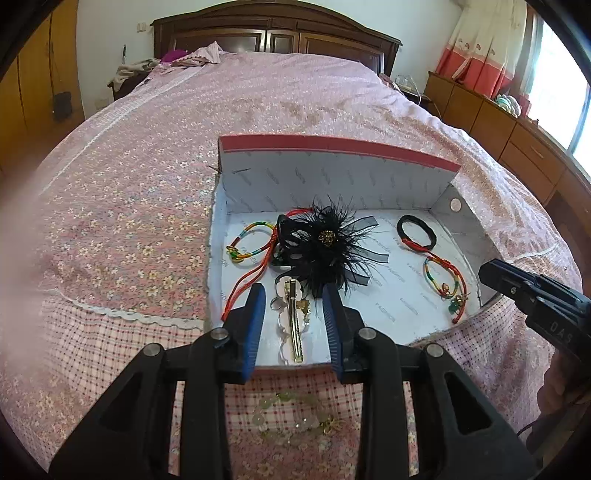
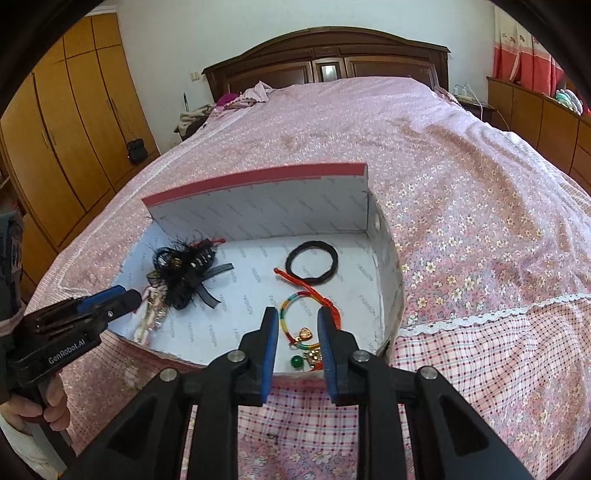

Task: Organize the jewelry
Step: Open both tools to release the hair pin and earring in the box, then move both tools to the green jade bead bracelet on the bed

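An open white box with a red rim (image 1: pixel 332 144) lies on the bed. Inside are a black feather hair piece (image 1: pixel 328 243), a gold hair clip (image 1: pixel 294 317), a multicoloured cord bracelet (image 1: pixel 247 240), a black hair tie (image 1: pixel 417 230) and a second cord bracelet (image 1: pixel 441 277). My left gripper (image 1: pixel 293 295) stands open over the box's near edge, its blue pads on either side of the gold clip without touching it. In the right wrist view, my right gripper (image 2: pixel 298 315) is open astride the second bracelet (image 2: pixel 285 321) with its gold heart charm. A pale bead bracelet (image 1: pixel 288 413) lies on the bedspread before the box.
The pink floral bedspread (image 1: pixel 258 110) stretches back to a dark wooden headboard (image 1: pixel 277 33), with crumpled clothes (image 1: pixel 199 55) near it. A wooden wardrobe (image 2: pixel 74 129) stands at the left and a low dresser (image 1: pixel 498 122) at the right. A hand (image 2: pixel 33 406) holds the left gripper.
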Motion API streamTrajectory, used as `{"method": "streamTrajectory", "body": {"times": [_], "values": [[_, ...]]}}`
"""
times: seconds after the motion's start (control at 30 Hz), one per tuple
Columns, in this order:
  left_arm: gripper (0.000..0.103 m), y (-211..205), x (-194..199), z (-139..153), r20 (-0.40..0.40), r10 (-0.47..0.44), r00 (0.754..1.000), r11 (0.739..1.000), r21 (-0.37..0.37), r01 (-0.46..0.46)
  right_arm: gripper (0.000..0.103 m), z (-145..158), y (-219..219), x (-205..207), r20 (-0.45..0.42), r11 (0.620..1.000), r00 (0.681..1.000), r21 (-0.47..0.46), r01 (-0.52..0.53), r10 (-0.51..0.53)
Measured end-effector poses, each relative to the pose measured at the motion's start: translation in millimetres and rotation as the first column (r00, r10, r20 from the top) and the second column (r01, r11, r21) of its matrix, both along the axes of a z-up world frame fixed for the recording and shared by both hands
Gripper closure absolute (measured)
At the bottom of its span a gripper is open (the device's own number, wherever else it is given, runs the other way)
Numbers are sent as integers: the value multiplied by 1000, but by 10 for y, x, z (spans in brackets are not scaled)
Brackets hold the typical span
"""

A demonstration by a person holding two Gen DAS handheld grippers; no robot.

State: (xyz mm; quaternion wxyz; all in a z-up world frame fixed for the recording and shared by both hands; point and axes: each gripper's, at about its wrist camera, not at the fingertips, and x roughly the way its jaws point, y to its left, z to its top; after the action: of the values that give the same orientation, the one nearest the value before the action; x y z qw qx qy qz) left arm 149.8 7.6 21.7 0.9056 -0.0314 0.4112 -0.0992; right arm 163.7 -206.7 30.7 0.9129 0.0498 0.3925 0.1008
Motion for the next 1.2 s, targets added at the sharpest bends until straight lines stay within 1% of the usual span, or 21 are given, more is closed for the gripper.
{"method": "streamTrajectory", "body": {"times": [0.43, 0.57, 0.93, 1.2], "values": [[79, 174, -254, 116, 14, 24, 1000, 1000, -3, -24, 79, 191, 216, -268, 43, 998, 998, 37, -44, 42], [79, 235, -315, 121, 10, 33, 999, 999, -1, -33, 79, 222, 300, -339, 51, 997, 997, 34, -66, 64], [79, 466, -511, 53, -10, 62, 998, 998, 7, -61, 79, 217, 574, -534, 39, 990, 990, 37, -134, 133], [79, 533, -583, -86, -51, 49, 998, 999, -11, -49, 79, 98, 853, -609, 2, 980, 980, 31, -199, 199]]}}
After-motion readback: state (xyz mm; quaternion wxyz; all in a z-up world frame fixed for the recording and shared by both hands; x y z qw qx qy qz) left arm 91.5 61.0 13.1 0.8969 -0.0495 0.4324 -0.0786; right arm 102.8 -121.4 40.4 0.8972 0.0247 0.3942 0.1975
